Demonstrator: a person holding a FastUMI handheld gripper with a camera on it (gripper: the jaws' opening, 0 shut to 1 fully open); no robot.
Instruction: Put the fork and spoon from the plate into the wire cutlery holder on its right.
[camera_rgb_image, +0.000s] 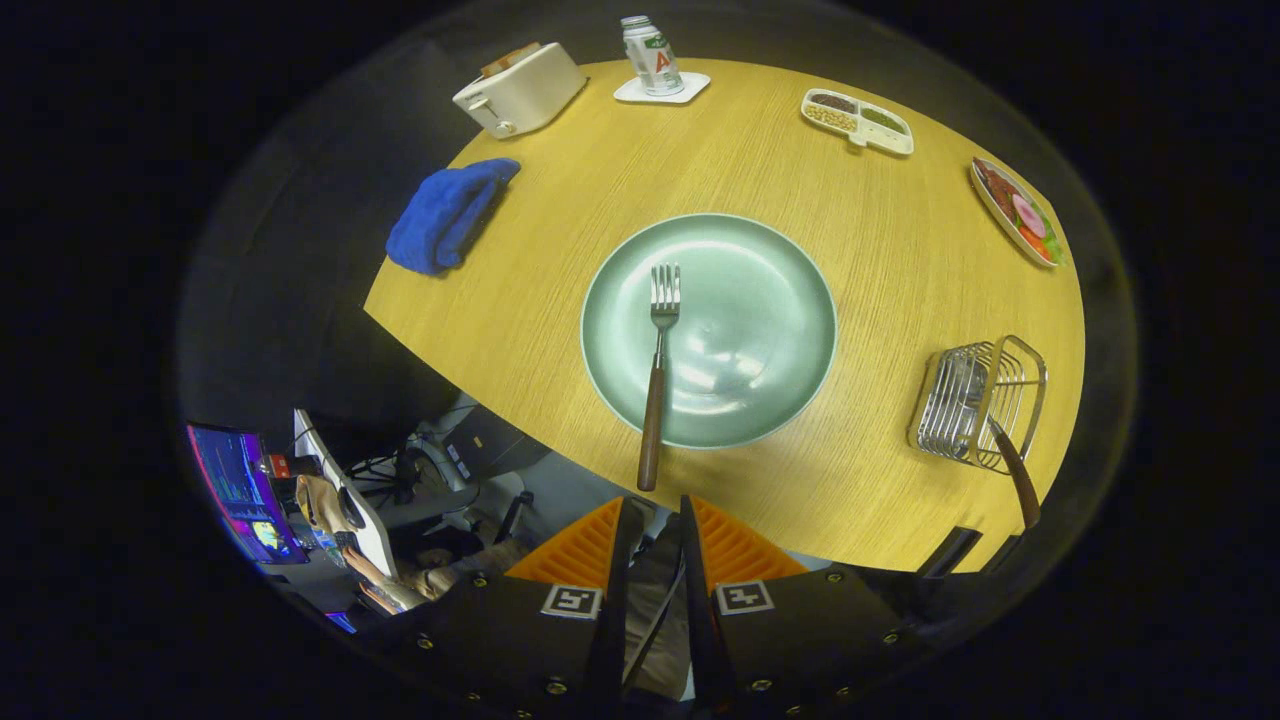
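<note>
The table (560, 300) runs well beyond your fingers. The plate (790, 300) sits on it at 12 o'clock from the gripper (655, 520), just ahead of the tips. The wire cutlery holder (975, 400) stands at about 2 o'clock, apart from the plate. One brown-handled utensil (1015, 480) already leans in it, handle out toward you; judging by the task that is the spoon, though its head is hidden in the wires.

That leaves the fork (657, 370). It lies tines away from you on the left half of the plate, its wooden handle crossing the rim and overhanging onto the table, the end just ahead of your fingertips.

Your claw holds nothing; its fingers stand close together with a narrow gap between them. Spread them before you descend. Take the fork by the overhanging handle, where there is room beneath, with a finger on either side. Lift clear of the rim before swinging toward 2 o'clock.

Other vessels, all far off:
- a divided dish (858, 122) at 1 o'clock, with grains or beans in its compartments
- a plate of food (1018, 212) further right
- a can (651, 55) on a coaster (690, 88) at 12
- a toaster (520, 88) at 11, something in its slot
- a blue cloth (450, 212) at 10
</note>
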